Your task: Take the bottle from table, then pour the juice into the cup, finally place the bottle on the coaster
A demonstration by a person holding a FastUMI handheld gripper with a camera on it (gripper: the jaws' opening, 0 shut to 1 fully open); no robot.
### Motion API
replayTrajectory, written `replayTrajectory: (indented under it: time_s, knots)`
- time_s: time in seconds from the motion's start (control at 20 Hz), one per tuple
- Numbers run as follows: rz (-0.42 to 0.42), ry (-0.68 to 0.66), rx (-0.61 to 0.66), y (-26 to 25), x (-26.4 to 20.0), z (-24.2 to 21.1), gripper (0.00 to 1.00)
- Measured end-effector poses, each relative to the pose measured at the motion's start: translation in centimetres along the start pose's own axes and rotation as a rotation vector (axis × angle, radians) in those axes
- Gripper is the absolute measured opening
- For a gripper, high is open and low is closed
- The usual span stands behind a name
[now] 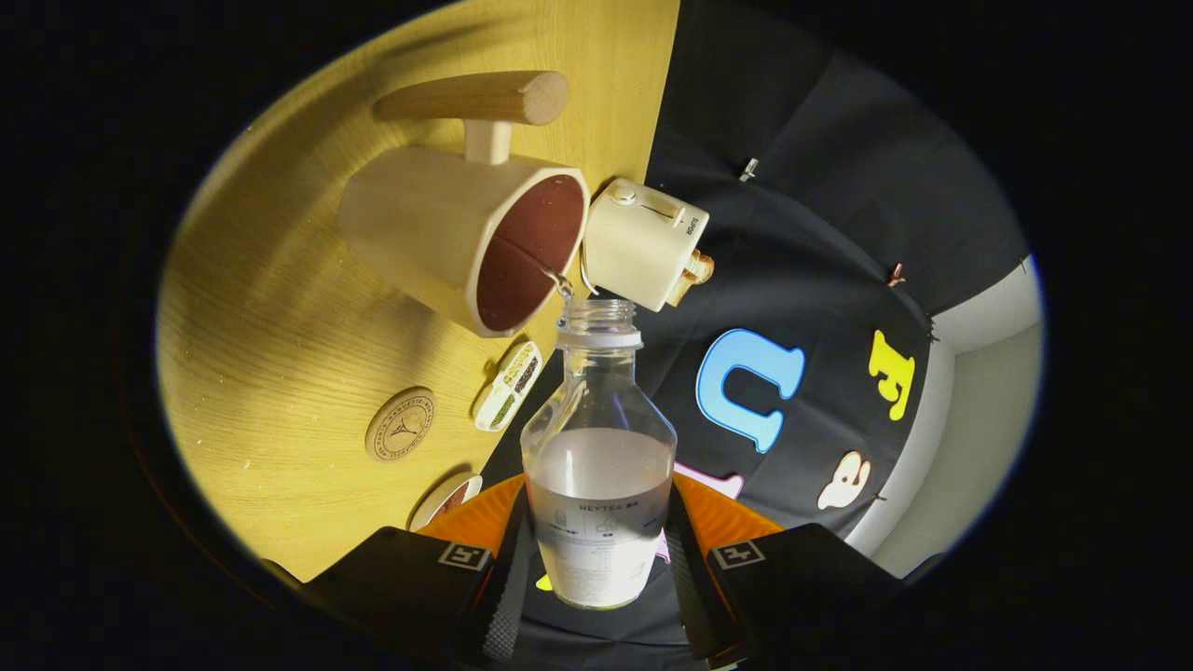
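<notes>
My gripper [597,559] is shut on a clear uncapped bottle [598,447], both fingers pressing on its lower body. The bottle is about half full of pale whitish juice and points away from me. Its open neck sits right at the rim of a beige cup [447,233] with a dark red inside and a wooden handle. The whole view is rolled, so the wooden table [280,354] stands to the left of the bottle. A round wooden coaster [401,425] lies on the table, left of the bottle and nearer to my fingers than the cup.
A cream box-shaped device [643,242] with a dial stands right beside the cup's mouth, close to the bottle neck. A small flat white packet [509,385] lies between coaster and bottle. A round dish [447,499] peeks out by my left finger. The table edge runs behind the bottle.
</notes>
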State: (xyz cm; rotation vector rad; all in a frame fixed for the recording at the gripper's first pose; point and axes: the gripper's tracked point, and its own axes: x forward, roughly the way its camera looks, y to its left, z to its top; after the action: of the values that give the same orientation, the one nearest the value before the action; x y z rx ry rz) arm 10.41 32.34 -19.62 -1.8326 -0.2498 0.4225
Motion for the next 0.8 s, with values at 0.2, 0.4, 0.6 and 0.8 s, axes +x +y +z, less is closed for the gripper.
replayTrajectory:
  time_s: [0.2, 0.4, 0.6, 0.8]
  knots:
    - [-0.012, -0.017, -0.039, -0.4, -0.2, 0.4, 0.7]
    - [-0.019, -0.03, -0.094, -0.5, -0.2, 0.6, 0.7]
    - [-0.021, -0.04, -0.138, -0.7, 0.1, 0.9, 0.7]
    - [-0.028, -0.058, -0.185, -1.0, 0.4, 1.2, 0.7]
